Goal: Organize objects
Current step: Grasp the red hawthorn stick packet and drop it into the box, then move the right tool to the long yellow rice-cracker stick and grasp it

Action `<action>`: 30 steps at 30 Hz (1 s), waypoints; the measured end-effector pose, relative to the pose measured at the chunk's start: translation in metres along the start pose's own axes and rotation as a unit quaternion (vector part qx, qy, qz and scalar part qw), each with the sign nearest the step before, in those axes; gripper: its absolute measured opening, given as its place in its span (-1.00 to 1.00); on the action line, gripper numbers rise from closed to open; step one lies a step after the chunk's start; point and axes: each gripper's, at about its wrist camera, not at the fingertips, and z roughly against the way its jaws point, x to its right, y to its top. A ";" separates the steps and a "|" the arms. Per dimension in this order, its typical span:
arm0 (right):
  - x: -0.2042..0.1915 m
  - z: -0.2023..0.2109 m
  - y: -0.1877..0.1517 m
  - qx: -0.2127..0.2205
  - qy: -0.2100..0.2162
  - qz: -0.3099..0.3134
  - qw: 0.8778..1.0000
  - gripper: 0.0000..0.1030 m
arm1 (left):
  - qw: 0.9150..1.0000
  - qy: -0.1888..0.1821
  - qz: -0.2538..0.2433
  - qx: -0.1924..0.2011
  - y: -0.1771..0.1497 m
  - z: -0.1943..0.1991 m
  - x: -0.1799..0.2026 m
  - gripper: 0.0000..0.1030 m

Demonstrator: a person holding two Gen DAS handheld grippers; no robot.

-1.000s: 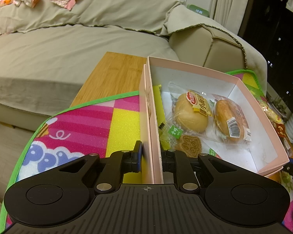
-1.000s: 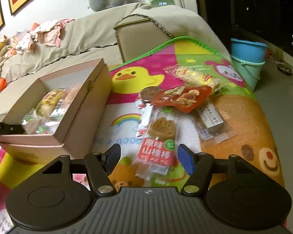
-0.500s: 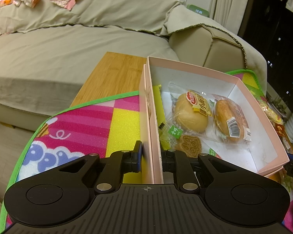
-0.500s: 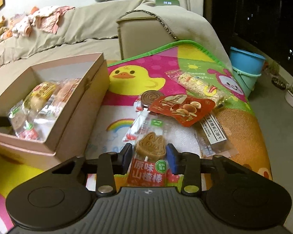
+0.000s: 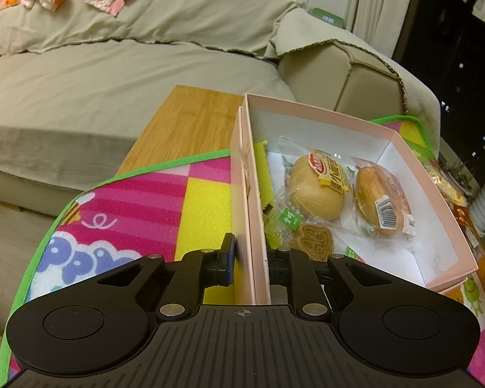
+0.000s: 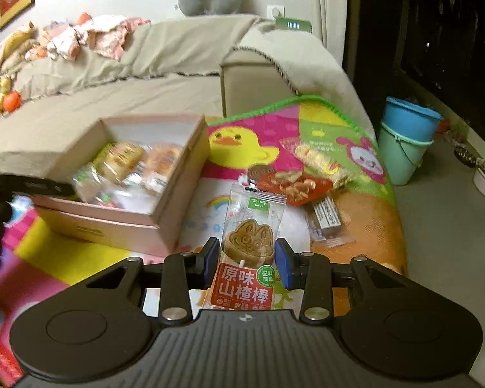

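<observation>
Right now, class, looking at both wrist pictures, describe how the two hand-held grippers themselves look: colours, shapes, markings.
The left hand-held gripper and right hand-held gripper match: matte black plastic, a ribbed centre plate bearing a small crosshair mark, round discs on both sides, silver pivot screws, angled linkage arms and blue pads on the fingers. No cables, sleeves or hands show.

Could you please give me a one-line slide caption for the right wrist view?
Right gripper closed on a wrapped hawthorn lollipop, lifted above the cartoon mat, pink box of snacks alongside.

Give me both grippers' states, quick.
Left gripper: shut on the pink box wall.
Right gripper: just closed on the lollipop packet.
</observation>
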 end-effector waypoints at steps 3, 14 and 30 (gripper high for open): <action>-0.001 0.021 0.014 0.017 0.022 -0.014 1.000 -0.29 | 1.000 -0.001 0.002 0.000 0.000 0.000 0.000 -0.68; -0.087 0.004 0.118 0.078 0.177 -0.005 0.981 -0.26 | 1.000 -0.001 0.003 0.000 -0.001 0.000 0.000 -0.68; -0.051 -0.050 0.063 0.020 0.083 -0.009 0.996 0.01 | 1.000 -0.002 -0.001 0.002 -0.003 0.000 -0.002 -0.68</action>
